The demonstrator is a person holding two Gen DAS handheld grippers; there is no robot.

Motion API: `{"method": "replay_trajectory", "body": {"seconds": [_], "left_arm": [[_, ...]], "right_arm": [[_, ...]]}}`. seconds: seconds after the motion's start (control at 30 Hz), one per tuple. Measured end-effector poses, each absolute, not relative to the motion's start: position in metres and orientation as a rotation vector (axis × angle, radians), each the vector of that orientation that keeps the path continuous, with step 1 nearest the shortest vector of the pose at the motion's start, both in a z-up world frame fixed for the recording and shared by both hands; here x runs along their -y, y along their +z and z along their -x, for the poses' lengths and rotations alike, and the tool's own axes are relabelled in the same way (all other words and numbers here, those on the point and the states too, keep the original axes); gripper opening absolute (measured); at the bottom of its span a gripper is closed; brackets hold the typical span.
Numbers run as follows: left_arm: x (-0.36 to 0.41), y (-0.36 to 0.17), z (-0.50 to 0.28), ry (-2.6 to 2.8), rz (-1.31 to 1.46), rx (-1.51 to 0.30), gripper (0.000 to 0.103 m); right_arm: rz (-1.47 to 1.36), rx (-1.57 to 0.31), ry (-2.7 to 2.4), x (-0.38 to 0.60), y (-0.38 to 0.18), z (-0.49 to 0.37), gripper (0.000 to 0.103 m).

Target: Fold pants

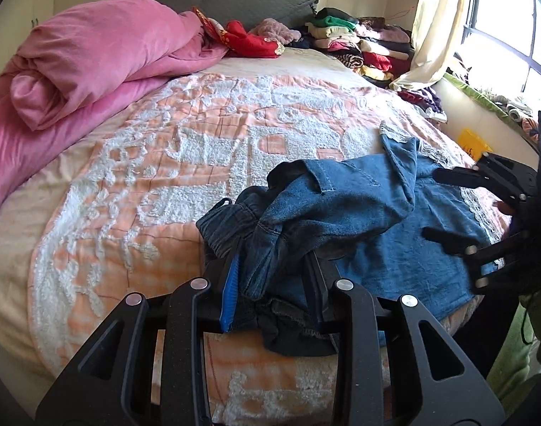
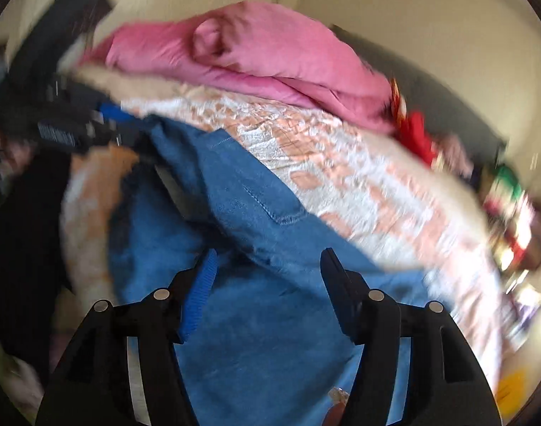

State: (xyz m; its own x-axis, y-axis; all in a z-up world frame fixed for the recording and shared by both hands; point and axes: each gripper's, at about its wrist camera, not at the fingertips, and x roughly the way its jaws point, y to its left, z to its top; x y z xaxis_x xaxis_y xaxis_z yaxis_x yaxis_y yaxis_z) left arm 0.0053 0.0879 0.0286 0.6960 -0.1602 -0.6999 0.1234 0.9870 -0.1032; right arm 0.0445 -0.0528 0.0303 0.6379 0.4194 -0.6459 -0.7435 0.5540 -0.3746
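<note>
Two tongs are working at the near edge of a bed (image 1: 110,191). The left tongs (image 1: 274,273) are pinching narrowly on a bunched wad of the blue denim pants (image 1: 359,206), the dark waistband end gathered between the blue-ribbed pad and the black one, with a fold of fabric hanging down below the grip. From that bunch the pants are spreading to the right across the bedspread (image 1: 185,149), a peach cover with raised white pile, and one leg is lying doubled over the other, its lace-trimmed hem pointing up the bed. The right tongs (image 1: 448,209) are showing at the right edge of the left wrist view, standing open with nothing between the fingers and hovering over the flat denim panel. In the blurred right wrist view the same right tongs (image 2: 267,266) are gaping wide above the blue denim, pads apart from the cloth. Farther up the bed, a rolled pink duvet (image 1: 86,60) is lying along the left side, a red garment (image 1: 249,39) is sitting near the grey headboard (image 1: 235,0), and a stack of folded clothes (image 1: 359,42) is piling up in the far right corner beside a pale curtain (image 1: 437,25) and a bright window (image 1: 512,25).
</note>
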Motion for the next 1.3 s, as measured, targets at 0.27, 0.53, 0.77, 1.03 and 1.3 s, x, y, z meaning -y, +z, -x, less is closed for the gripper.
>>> {"method": "replay_trajectory", "body": {"seconds": [0.27,0.53,0.77,1.03,1.3], "left_arm": [[-0.088,0.028,-0.004,-0.13,0.012,-0.803,0.028],[-0.093,0.013,-0.005,-0.115,-0.018,-0.865,0.031],[-0.103,-0.003,0.008,-0.096,-0.009,-0.938,0.039],[-0.118,0.032,0.04,-0.06,0.026,-0.861,0.043],[-0.076,0.043,0.014,-0.207,0.015,-0.83,0.043]], "right_arm": [[0.652,-0.675,0.787,0.038,0.015,-0.067,0.006],[0.474,-0.799,0.972,0.042,0.008,-0.02,0.006],[0.443,-0.934,0.963,0.025,-0.034,-0.019,0.009],[0.347,-0.946,1.01,0.033,-0.019,-0.017,0.021],[0.322,-0.873,0.899,0.039,0.004,-0.02,0.028]]}}
